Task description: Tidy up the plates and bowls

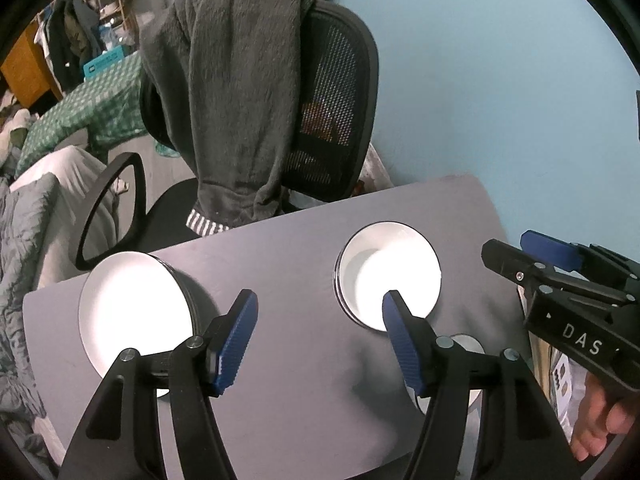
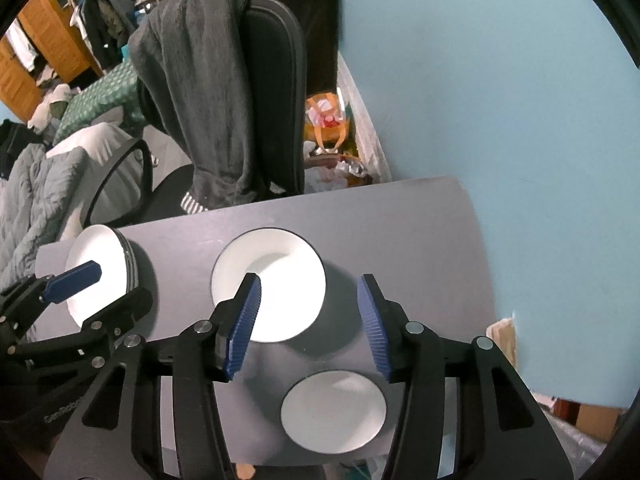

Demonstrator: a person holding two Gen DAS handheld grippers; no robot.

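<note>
On the grey table (image 1: 288,264) (image 2: 420,232) a stack of white plates (image 1: 136,312) (image 2: 100,276) sits at the left. A stack of white bowls (image 1: 388,268) (image 2: 272,272) sits in the middle. A single small white dish (image 2: 334,410) (image 1: 468,344) lies nearer the front edge. My left gripper (image 1: 320,308) hangs open above the table between the two stacks, holding nothing. My right gripper (image 2: 309,284) hangs open above the bowls' right side and the small dish, also holding nothing. Each gripper shows in the other's view: right gripper (image 1: 506,244), left gripper (image 2: 120,284).
A black office chair (image 1: 336,92) (image 2: 276,92) draped with a dark grey garment (image 1: 236,92) stands just behind the table. A light blue wall (image 1: 500,80) runs along the right. A bed with bedding (image 1: 36,216) lies at the left. A hand (image 1: 600,420) holds the right gripper.
</note>
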